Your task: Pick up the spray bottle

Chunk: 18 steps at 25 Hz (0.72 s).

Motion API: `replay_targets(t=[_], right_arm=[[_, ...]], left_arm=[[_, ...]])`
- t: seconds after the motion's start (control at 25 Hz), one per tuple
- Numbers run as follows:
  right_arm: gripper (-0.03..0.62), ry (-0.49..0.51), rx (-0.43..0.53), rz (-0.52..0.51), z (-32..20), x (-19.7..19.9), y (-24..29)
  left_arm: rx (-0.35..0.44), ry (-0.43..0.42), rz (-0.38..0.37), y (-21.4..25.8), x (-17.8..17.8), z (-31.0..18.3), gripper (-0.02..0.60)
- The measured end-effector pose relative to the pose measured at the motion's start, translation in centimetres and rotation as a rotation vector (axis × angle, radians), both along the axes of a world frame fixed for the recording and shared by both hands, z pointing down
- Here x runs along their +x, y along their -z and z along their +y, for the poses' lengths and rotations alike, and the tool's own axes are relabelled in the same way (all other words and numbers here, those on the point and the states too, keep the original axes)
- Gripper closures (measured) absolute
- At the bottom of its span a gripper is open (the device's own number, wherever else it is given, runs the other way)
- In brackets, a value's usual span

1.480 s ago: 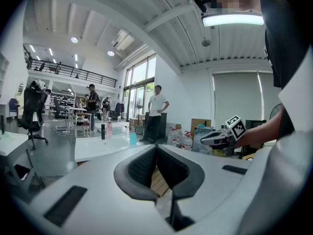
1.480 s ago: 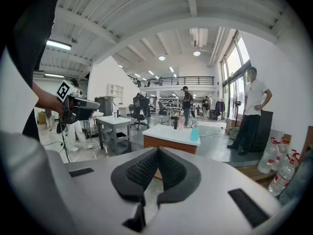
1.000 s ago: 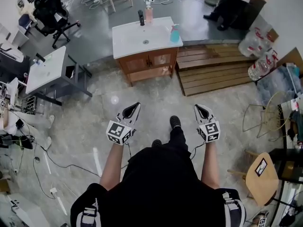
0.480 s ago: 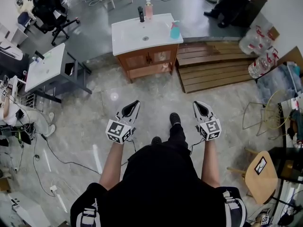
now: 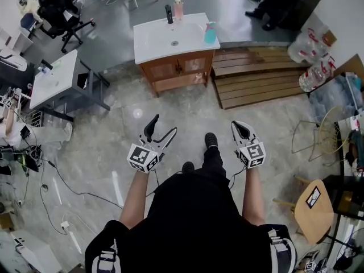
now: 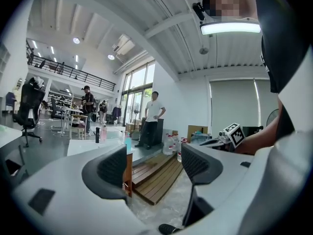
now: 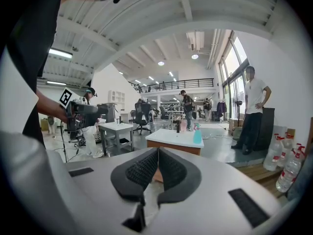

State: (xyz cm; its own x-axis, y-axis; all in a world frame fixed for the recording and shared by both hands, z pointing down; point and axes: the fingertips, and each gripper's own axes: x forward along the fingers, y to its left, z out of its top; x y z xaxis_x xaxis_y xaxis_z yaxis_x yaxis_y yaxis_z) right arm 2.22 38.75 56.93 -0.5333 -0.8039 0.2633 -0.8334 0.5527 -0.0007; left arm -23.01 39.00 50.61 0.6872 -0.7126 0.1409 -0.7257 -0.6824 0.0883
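The teal spray bottle [image 5: 210,33] stands at the right edge of a white sink vanity [image 5: 153,44], far ahead of both grippers. In the right gripper view the spray bottle [image 7: 197,133] shows on the vanity's white top [image 7: 166,137]; in the left gripper view the bottle [image 6: 128,142] peeks just past the left pad. My left gripper [image 5: 160,128] is held over the floor with its jaws opening wide and nothing between them. To its right, the right gripper [image 5: 239,129] is shut and empty.
A pink bottle [image 5: 178,8] and a dark faucet [image 5: 169,14] stand at the vanity's back. A wooden pallet [image 5: 259,78] lies right of it, water jugs [image 5: 313,56] beyond. A grey desk [image 5: 57,81] and office chair [image 5: 60,13] stand left. A person [image 7: 253,109] stands far right.
My left gripper's jaws have gone from shut to wide open. Both hands stay in place and the right gripper stays shut.
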Motion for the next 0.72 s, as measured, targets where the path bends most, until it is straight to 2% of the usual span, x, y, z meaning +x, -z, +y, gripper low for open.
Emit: replay_targets(t=[0.36,0.72], right_arm=[[0.557,0.001,-0.033,-0.026,-2.3,1.3,-1.1],[0.542,0.025,-0.054,-0.035,-9.1,4.1,-1.2]], left_arm=[[-0.006,0.026,0.01,0.0,0.8,-2.8,0.256],[-0.041,0.039,0.001,-0.5,4.4,-8.9,0.256]])
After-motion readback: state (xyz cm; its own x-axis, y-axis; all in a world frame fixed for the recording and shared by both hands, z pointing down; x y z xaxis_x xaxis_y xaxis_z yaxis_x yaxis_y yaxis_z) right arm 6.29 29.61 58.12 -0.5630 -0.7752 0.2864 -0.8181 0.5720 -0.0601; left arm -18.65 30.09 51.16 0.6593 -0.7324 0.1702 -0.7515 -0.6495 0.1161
